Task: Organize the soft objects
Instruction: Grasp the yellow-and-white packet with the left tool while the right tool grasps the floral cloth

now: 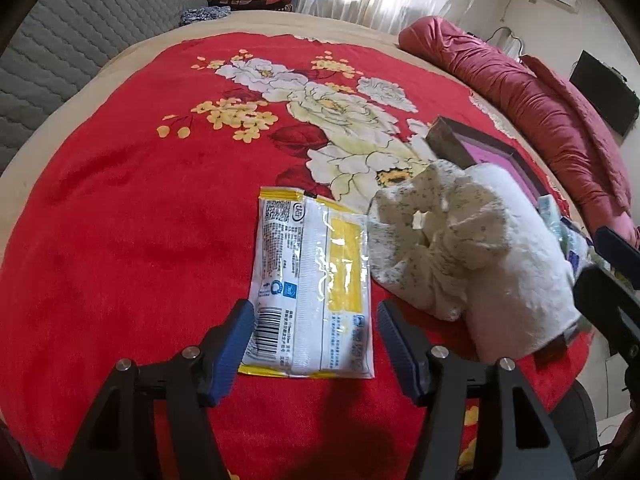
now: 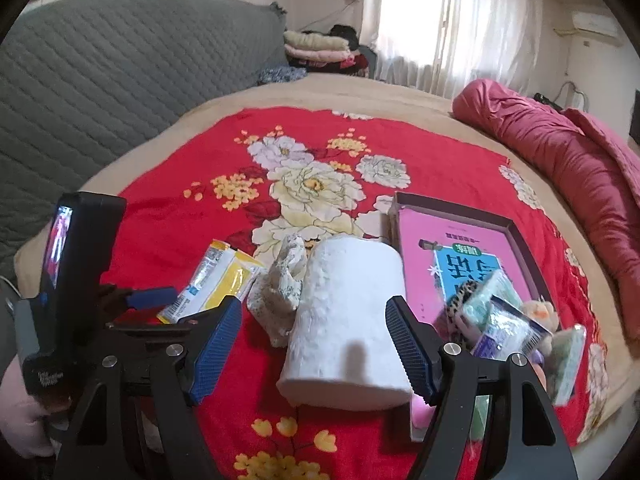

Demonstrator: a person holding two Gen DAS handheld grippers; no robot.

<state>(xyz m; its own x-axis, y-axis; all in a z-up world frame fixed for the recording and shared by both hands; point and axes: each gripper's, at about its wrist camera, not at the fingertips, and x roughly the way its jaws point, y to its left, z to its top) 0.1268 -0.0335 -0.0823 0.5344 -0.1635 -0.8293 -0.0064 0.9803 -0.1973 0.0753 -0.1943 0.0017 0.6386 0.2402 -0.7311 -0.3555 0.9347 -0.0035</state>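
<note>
A yellow and white plastic packet [image 1: 312,288] lies flat on the red flowered blanket [image 1: 140,200]. My left gripper [image 1: 316,340] is open, its blue fingers on either side of the packet's near end. A white roll [image 2: 348,320] lies on the blanket between the open fingers of my right gripper [image 2: 312,344]. A crumpled speckled cloth [image 2: 280,292] sits left of the roll, touching it. The packet also shows in the right wrist view [image 2: 212,284]. The roll [image 1: 520,264] and cloth [image 1: 432,236] show right of the packet in the left wrist view.
A shallow brown box with a pink book inside [image 2: 460,248] lies right of the roll. Small packets and a plush toy [image 2: 508,320] are piled at its near end. A rolled pink quilt [image 2: 560,160] lies along the right side. Folded blankets [image 2: 316,48] are stacked beyond the bed.
</note>
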